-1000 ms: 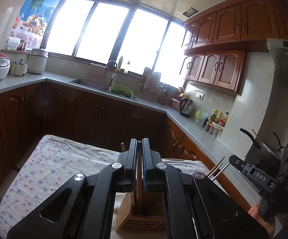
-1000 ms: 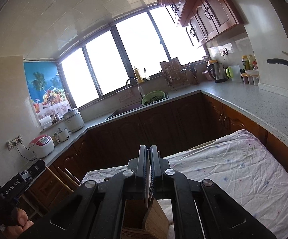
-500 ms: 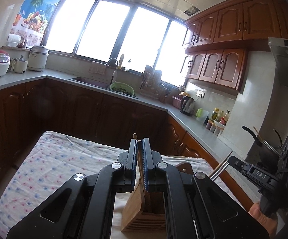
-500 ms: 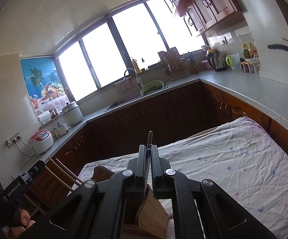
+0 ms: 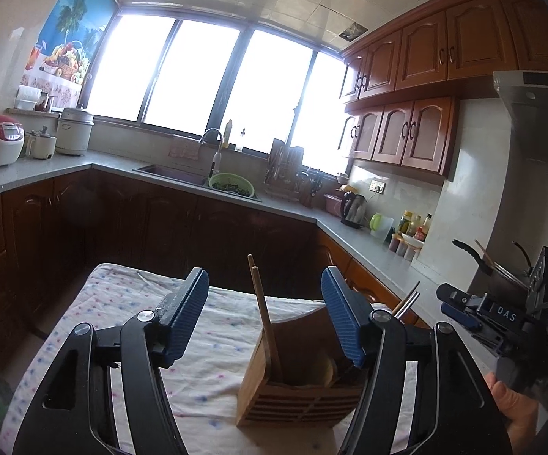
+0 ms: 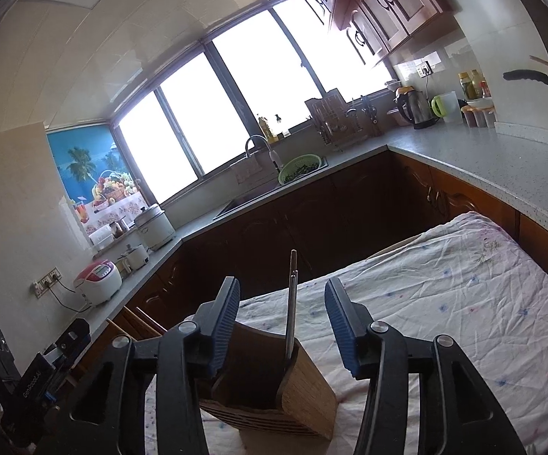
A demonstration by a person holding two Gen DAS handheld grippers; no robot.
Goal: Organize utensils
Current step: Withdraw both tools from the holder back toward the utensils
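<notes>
Left claw (image 5: 264, 314) and right claw (image 6: 281, 322) had just opened, touching nothing; wooden chopsticks (image 5: 262, 311) and metal chopsticks (image 6: 291, 311) stood in the bamboo holder (image 5: 296, 398).

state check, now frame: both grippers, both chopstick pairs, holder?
left gripper: open, jaws just opened, clear of the wooden chopsticks
right gripper: open, jaws just opened, clear of the metal chopsticks
wooden chopsticks: standing in holder, leaning
metal chopsticks: standing in holder
wooden holder: upright on tablecloth
</notes>
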